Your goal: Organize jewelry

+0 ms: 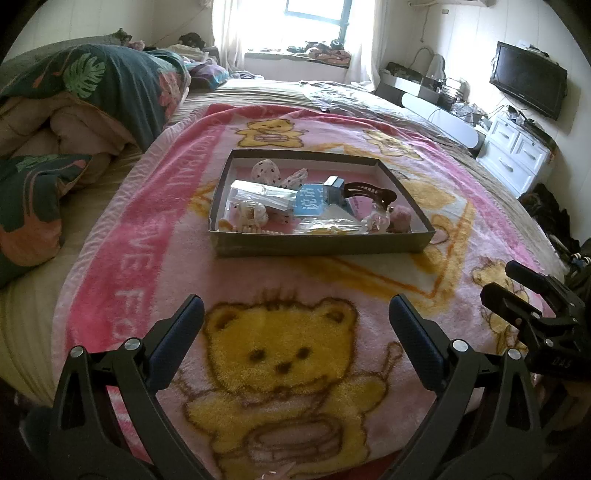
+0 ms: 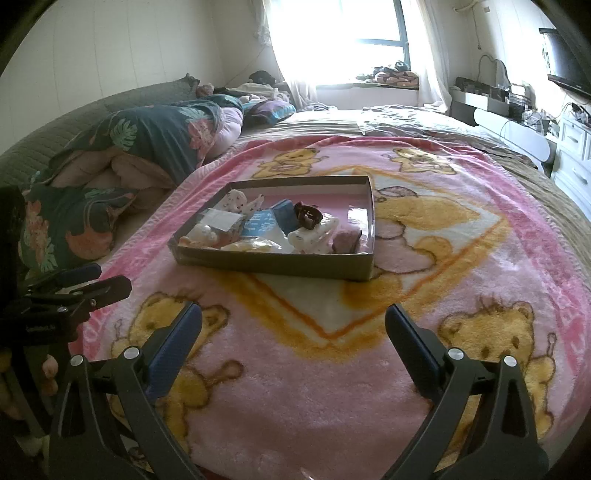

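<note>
A shallow cardboard box (image 1: 317, 245) (image 2: 273, 264) sits on the pink bear blanket on the bed. It holds several small items: a dark brown hair claw (image 1: 369, 192) (image 2: 308, 216), a blue packet (image 1: 312, 201) (image 2: 258, 223), clear plastic bags (image 1: 258, 194), white and pink hair pieces (image 1: 266, 171) (image 2: 314, 234). My left gripper (image 1: 295, 314) is open and empty, hovering over the blanket short of the box. My right gripper (image 2: 293, 321) is open and empty, also short of the box. Each gripper shows in the other's view, the right one (image 1: 532, 306) and the left one (image 2: 74, 291).
A rumpled floral duvet (image 1: 74, 122) (image 2: 122, 158) lies left of the blanket. A white dresser (image 1: 517, 155) and a TV (image 1: 528, 79) stand at the right wall. The window (image 1: 314, 14) is at the far end.
</note>
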The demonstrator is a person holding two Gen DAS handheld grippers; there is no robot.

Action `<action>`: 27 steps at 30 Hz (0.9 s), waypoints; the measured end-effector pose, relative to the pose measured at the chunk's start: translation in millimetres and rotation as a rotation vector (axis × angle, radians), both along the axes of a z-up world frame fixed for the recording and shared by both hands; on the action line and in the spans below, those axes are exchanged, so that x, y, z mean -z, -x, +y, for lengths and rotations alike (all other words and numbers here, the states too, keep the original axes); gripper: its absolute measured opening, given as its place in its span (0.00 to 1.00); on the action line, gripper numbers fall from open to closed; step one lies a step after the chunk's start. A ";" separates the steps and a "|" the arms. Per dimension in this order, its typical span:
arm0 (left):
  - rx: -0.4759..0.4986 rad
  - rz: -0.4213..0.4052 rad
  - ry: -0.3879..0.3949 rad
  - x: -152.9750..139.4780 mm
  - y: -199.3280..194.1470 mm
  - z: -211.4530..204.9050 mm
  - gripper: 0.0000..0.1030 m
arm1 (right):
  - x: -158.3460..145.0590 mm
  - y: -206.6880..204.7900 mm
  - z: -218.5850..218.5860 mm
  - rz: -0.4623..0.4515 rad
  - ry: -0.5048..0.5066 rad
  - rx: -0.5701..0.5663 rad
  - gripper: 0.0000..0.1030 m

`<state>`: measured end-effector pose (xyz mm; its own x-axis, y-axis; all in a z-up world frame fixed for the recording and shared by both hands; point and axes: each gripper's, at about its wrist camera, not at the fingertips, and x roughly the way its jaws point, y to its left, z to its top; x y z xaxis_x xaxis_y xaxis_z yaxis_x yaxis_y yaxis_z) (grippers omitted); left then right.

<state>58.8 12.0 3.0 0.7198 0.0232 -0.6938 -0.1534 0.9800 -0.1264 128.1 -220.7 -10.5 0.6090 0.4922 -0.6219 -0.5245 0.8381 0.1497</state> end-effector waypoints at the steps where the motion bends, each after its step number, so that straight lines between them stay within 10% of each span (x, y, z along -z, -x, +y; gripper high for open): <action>1: -0.001 0.000 -0.001 -0.6 0.7 -0.7 0.91 | 0.1 0.1 -0.3 0.000 0.000 0.001 0.96; 27: -0.001 0.005 0.000 -1.3 1.3 -0.8 0.91 | 0.0 0.3 -0.6 -0.001 0.001 0.000 0.96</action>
<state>57.5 11.2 4.3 0.7165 0.0236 -0.6972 -0.1548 0.9799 -0.1260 127.8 -221.3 -10.4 0.6098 0.4914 -0.6219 -0.5245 0.8384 0.1483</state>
